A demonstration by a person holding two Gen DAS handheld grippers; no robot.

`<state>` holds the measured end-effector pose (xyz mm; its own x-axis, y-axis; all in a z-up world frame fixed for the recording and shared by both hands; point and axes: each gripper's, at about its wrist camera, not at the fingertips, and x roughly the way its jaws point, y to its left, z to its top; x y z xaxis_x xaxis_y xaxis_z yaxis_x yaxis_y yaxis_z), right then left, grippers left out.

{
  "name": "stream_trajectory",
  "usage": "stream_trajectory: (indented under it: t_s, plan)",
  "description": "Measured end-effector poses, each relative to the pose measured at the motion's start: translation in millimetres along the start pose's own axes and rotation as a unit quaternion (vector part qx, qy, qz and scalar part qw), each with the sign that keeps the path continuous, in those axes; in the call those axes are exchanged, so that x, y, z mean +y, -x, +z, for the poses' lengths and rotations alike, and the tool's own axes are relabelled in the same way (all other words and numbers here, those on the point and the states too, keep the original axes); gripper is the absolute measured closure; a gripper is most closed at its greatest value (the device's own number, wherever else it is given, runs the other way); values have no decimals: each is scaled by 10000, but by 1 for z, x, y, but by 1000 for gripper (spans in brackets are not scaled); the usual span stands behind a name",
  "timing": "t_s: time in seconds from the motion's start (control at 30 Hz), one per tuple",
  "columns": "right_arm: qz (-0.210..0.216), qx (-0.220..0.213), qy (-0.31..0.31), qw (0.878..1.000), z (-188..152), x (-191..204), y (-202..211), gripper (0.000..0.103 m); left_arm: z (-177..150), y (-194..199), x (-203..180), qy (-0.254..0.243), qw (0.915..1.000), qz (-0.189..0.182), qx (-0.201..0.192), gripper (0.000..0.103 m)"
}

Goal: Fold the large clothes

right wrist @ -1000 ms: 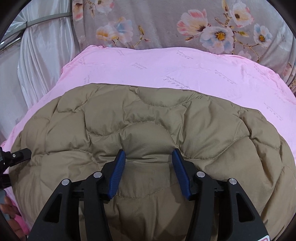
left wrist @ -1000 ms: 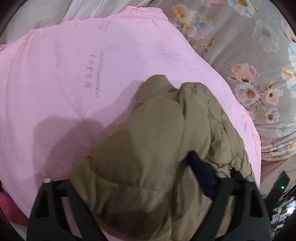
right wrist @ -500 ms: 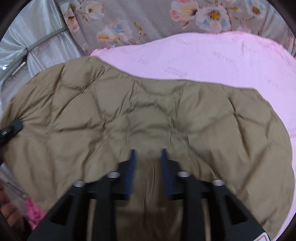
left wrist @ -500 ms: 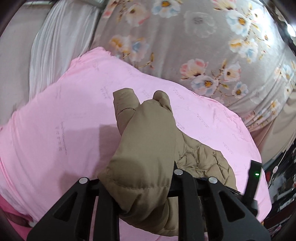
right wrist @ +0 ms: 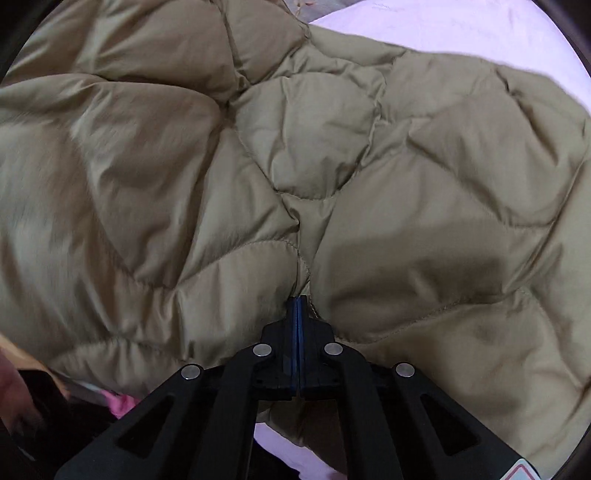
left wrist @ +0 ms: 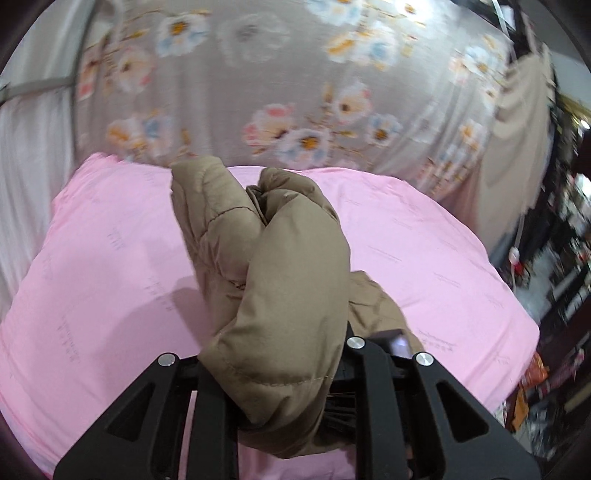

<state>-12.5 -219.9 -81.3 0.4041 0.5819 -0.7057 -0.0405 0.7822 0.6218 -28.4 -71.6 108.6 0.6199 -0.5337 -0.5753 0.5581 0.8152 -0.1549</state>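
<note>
A tan quilted puffer jacket (right wrist: 314, 147) fills the right wrist view, lifted off the pink sheet (right wrist: 461, 26). My right gripper (right wrist: 297, 306) is shut on a pinch of its fabric, blue pads pressed together. In the left wrist view a bunched fold of the same jacket (left wrist: 273, 280) rises above the pink sheet (left wrist: 110, 258). My left gripper (left wrist: 277, 369) is shut on that fold; the fabric hides its fingertips.
A grey floral cloth (left wrist: 295, 92) hangs behind the bed. A white curtain (left wrist: 29, 155) is at the left. Cluttered shelves (left wrist: 561, 258) stand off the bed's right edge. A dark object (right wrist: 48, 406) shows at lower left in the right wrist view.
Both grippers closed on the jacket and lifted it. The right jaws went from open to fully shut. The jacket now fills the right view, and the left view tilted up toward the floral cloth.
</note>
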Motion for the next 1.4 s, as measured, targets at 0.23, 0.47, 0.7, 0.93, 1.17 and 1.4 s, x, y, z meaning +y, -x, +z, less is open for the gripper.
stream_trajectory:
  t_s: [0.23, 0.47, 0.7, 0.93, 1.17, 1.4]
  plan:
    - [-205, -867, -181, 9959, -19, -32, 76, 94, -8, -51, -78, -750, 9945, -589, 437, 84]
    - [-1341, -1708, -873, 9722, -53, -89, 166, 93, -33, -104, -118, -1054, 9851, -854, 1053, 84]
    - [-1764, -2171, -1042, 9544, -64, -103, 206, 92, -71, -146, -147, -1406, 9756, -789, 1487, 83]
    - [-1621, -2489, -964, 9500, -20, -90, 226, 70, -91, -160, -158, -1579, 9722, -698, 1583, 76]
    - [-1309, -2950, -724, 9437, 32, -57, 256, 36, -41, -93, -107, -715, 9805, -1546, 984, 30]
    - [-720, -2570, -1452, 9527, 90, -57, 231, 18, 16, -63, -9, 265, 9974, -576, 331, 25]
